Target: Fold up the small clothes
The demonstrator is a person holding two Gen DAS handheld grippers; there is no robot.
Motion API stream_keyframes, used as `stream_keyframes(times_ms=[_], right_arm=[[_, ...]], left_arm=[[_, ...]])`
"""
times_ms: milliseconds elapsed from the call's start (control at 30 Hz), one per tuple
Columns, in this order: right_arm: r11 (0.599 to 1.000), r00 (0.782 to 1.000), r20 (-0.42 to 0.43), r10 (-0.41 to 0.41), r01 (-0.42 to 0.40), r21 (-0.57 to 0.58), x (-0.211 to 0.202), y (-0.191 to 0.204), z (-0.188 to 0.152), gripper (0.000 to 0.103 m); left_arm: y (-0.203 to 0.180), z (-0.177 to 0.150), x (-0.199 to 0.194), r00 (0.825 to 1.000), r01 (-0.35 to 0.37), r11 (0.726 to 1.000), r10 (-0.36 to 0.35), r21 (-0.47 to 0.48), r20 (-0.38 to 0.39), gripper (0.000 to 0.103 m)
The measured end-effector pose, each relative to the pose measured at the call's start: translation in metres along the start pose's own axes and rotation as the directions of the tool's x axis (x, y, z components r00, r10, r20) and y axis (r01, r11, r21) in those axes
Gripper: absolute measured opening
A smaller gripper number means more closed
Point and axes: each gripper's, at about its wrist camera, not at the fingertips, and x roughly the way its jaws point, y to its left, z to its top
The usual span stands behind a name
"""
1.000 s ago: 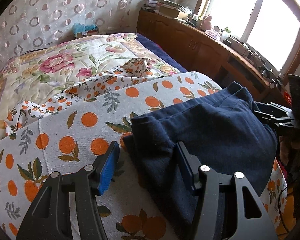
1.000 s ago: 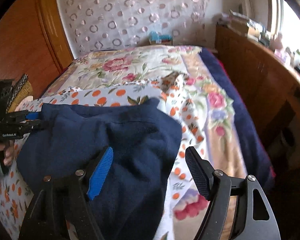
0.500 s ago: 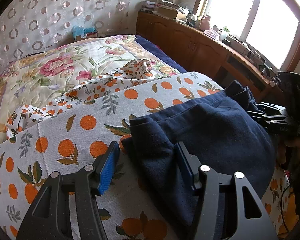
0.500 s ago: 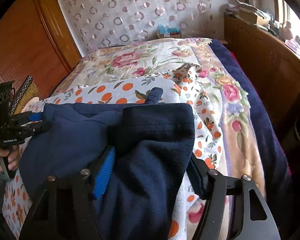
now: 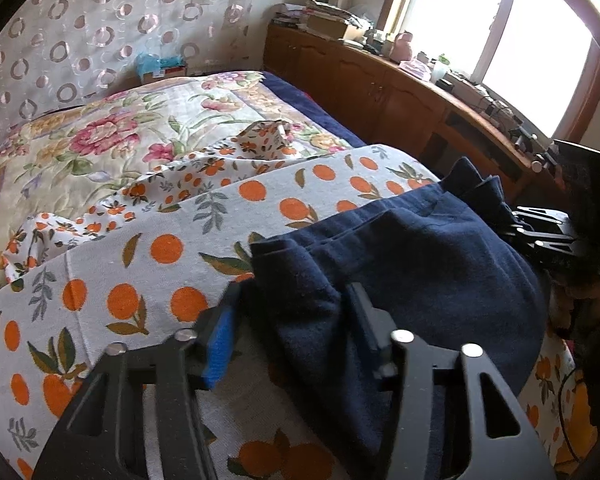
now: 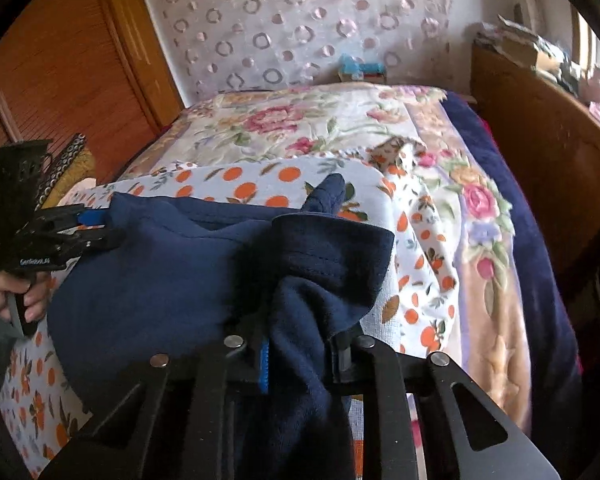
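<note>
Navy garment (image 6: 172, 264) between both claws

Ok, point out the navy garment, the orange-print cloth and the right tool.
navy garment (image 5: 440, 256), left wrist view, flat middle.
orange-print cloth (image 5: 140, 280), left wrist view, bare patch.
right tool (image 6: 304, 360), right wrist view, between its fingertips.

A floral quilt (image 5: 112, 148) covers the bed beneath a ring-patterned curtain (image 5: 100, 28). Daylight pours through the window (image 5: 500, 40) over a cluttered wooden cabinet (image 5: 364, 84); a wooden wardrobe (image 6: 60, 80) stands opposite.
</note>
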Motion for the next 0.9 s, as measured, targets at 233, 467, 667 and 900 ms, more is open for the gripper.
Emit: stream_keyframes(times_ms=[233, 467, 667, 900], right_arm=[[1.0, 0.995, 0.097, -0.015, 0.015, -0.007, -0.026, 0.008, -0.003, 0.017], [0.994, 0.984, 0.177, -0.025, 0.044, -0.105, -0.056, 0.046, 0.004, 0.016], [0.984, 0.976, 0.215, 0.017, 0.021, -0.175, -0.056, 0.08, 0.015, 0.016], [0.949, 0.967, 0.229, 0.109, -0.033, -0.313, -0.032, 0.133, 0.043, 0.016]], left_arm=[[-0.009, 0.0, -0.03, 0.997, 0.033, 0.999, -0.032, -0.013, 0.077, 0.015], [-0.032, -0.006, -0.099, 0.974, -0.011, 1.0, 0.006, 0.02, 0.228, 0.015], [-0.02, -0.017, -0.147, 0.952, -0.054, 0.999, 0.051, 0.003, 0.302, 0.015], [0.021, -0.044, -0.206, 0.912, -0.149, 0.986, 0.167, -0.076, 0.375, 0.015]])
